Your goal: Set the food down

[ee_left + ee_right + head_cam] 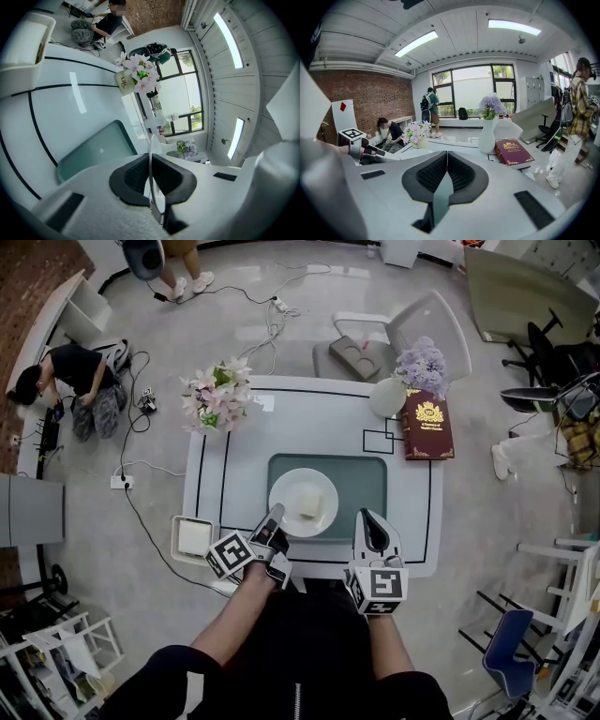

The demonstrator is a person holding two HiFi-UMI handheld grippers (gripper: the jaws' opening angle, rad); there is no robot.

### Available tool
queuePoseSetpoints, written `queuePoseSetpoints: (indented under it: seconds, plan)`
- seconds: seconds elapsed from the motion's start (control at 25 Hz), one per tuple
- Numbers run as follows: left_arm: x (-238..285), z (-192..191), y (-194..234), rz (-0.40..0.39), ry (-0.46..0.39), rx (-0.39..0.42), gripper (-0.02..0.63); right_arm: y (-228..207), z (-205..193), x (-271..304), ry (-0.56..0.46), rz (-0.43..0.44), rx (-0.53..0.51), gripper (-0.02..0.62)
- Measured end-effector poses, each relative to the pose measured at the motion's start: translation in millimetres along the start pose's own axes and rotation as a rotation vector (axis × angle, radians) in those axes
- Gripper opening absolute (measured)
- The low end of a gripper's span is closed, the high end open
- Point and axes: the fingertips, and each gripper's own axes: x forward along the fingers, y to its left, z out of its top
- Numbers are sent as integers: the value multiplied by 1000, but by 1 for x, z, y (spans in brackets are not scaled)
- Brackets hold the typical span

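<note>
Just below the middle of the head view, a white plate sits over the left half of a green placemat on the white table, and the food, a pale block, lies on the plate right of its centre. From above I cannot tell whether the plate rests on the mat or hangs just over it. The left gripper comes in from the lower left and is clenched on the plate's lower-left rim; its own view shows that rim edge-on as a thin line pinched between the two dark pads. The right gripper points over the lower right part of the placemat, apart from the plate, with its jaws closed together on nothing and only a sliver of green showing through the slit behind the tips. Toward the upper left of the table stands a pink bouquet, toward the upper right a white vase of purple flowers with a red book just beside it, and a small white dish sits at the lower left corner
</note>
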Motion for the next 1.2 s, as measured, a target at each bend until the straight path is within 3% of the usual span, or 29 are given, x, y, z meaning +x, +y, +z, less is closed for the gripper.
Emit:
queuePoseSetpoints:
  seconds: [0.44, 1.2]
  plan:
    - [38, -13, 10, 19, -4, 7, 15, -30, -6, 13, 25, 11, 8, 9]
    - [80, -48, 60, 132, 16, 53, 15, -68, -32, 10, 79, 14, 9, 9]
